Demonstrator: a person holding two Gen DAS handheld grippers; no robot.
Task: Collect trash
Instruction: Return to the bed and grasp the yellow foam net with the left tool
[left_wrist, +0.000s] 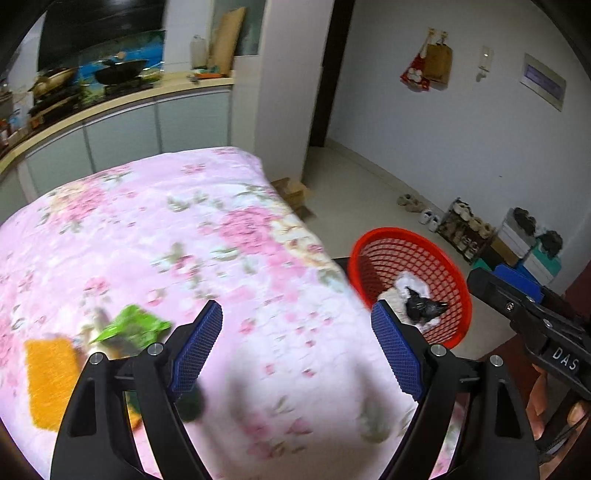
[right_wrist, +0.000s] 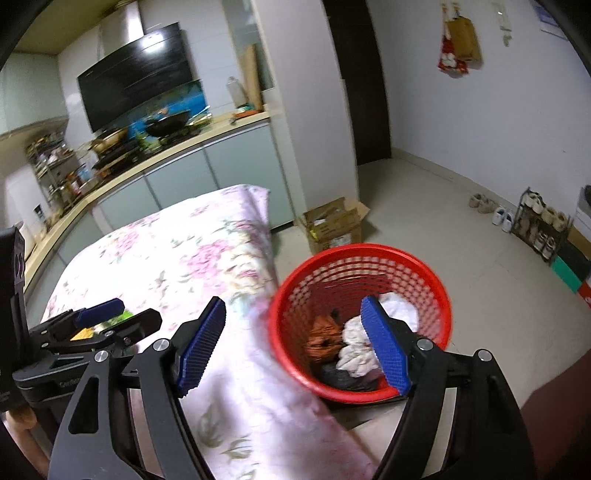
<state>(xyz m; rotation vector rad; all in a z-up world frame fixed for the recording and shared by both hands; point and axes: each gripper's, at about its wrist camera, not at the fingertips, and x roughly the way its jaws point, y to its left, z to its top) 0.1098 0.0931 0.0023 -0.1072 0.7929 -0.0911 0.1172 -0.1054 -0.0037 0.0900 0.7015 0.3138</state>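
Note:
A red mesh basket (right_wrist: 362, 258) stands on the floor beside the table, holding white crumpled paper (right_wrist: 356, 350), an orange wrapper (right_wrist: 325, 338) and a black bag. It also shows in the left wrist view (left_wrist: 406, 236). My right gripper (right_wrist: 295, 347) is open and empty, above the basket's near rim. My left gripper (left_wrist: 297, 354) is open and empty over the floral tablecloth (left_wrist: 184, 229). A green wrapper (left_wrist: 133, 325) and an orange-yellow sponge-like piece (left_wrist: 50, 380) lie on the cloth to its left, with a dark round thing partly hidden behind the left finger.
A kitchen counter (left_wrist: 110, 103) with a wok runs behind the table. A cardboard box (right_wrist: 332, 221) sits on the floor past the table's corner. Shoes and a shoe rack (right_wrist: 539, 225) line the right wall. The right gripper's body (left_wrist: 535, 325) shows at right in the left wrist view.

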